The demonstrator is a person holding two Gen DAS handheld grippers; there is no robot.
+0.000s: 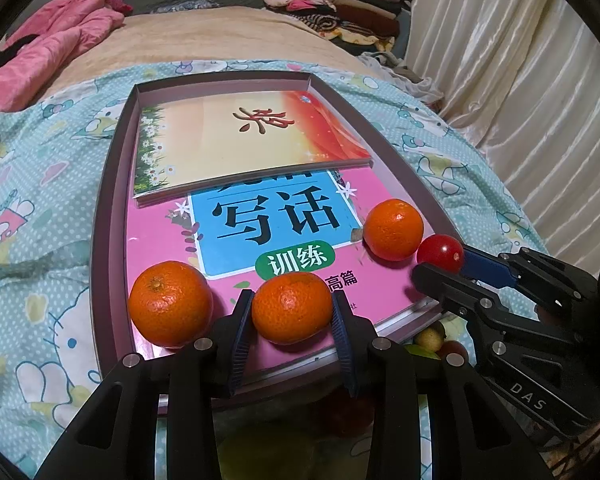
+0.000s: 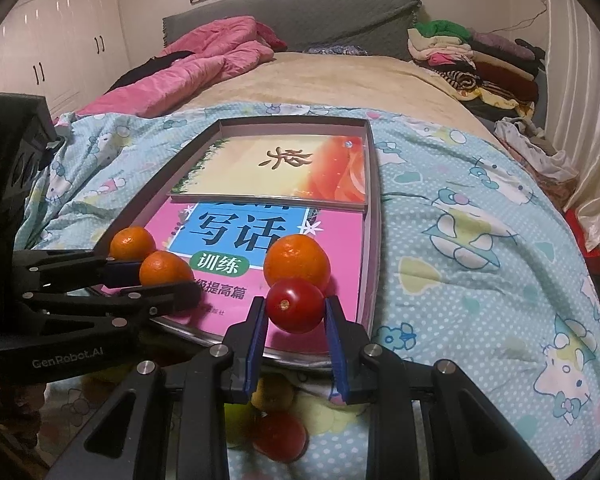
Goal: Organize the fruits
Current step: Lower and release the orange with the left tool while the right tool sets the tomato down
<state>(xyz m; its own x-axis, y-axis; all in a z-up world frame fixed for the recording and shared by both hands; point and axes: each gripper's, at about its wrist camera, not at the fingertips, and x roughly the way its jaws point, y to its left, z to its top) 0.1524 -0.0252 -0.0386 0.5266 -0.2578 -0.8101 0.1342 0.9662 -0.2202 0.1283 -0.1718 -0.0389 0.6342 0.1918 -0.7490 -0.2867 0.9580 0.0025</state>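
Jaws around tangerine (image 1: 292,307), tomato (image 2: 295,305)

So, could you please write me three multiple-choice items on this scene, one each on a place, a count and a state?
1. Where does the free mandarin lie relative to the held mandarin, seen from the left wrist?
A. To its left
B. Behind it
C. On the quilt

2. How many mandarins are on the pink book?
A. One
B. Three
C. Five

3. What is between the fingers of the right gripper?
A. A mandarin
B. Nothing
C. A red tomato

Answers: 1 A, it sits near the tray's left rim, beside the left gripper. 2 B, two near the front and a third mandarin to the right. 3 C, the blue pads clamp the tomato on both sides.
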